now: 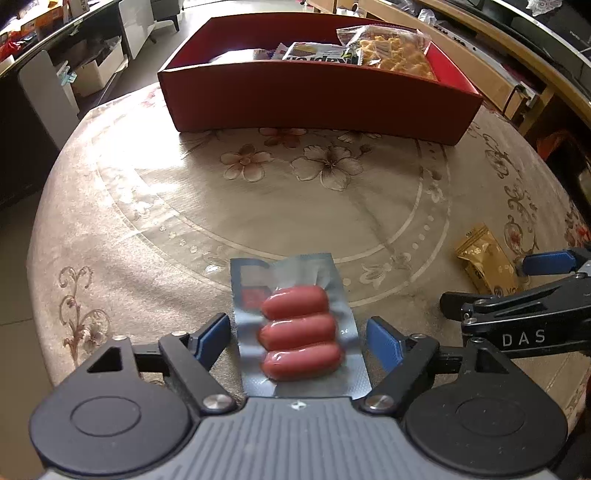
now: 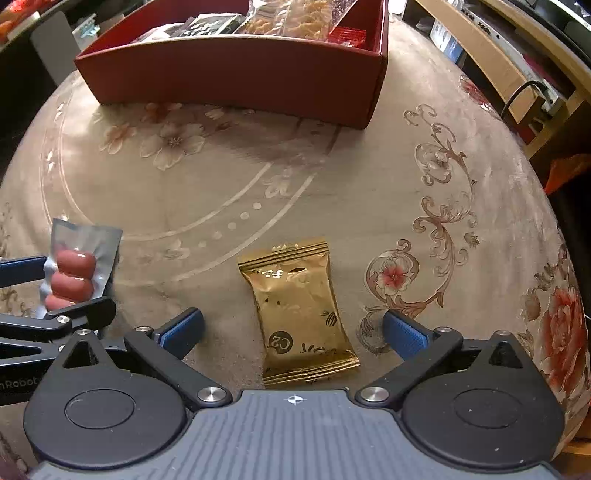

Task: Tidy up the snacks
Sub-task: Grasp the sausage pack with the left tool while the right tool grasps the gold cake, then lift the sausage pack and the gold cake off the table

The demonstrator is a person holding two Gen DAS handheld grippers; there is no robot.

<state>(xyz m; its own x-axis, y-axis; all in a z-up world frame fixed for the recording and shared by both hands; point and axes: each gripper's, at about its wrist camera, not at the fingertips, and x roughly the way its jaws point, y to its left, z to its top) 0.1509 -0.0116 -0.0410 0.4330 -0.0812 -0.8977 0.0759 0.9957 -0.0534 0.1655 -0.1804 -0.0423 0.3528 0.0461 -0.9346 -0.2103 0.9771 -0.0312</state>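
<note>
Lying between spread fingers [image 1: 214, 334] — sausage pack [image 1: 299, 326]

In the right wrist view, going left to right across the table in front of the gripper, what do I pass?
Sausage pack, with the left gripper around it at the far left → gold snack packet, lying between the open fingers of the right gripper → red peony print on the tablecloth.

A home living or dining room. A round table [image 1: 155, 206] wears a floral beige cloth, with a wooden shelf unit [image 2: 491, 48] and white cabinet [image 1: 142, 26] standing around it.
</note>
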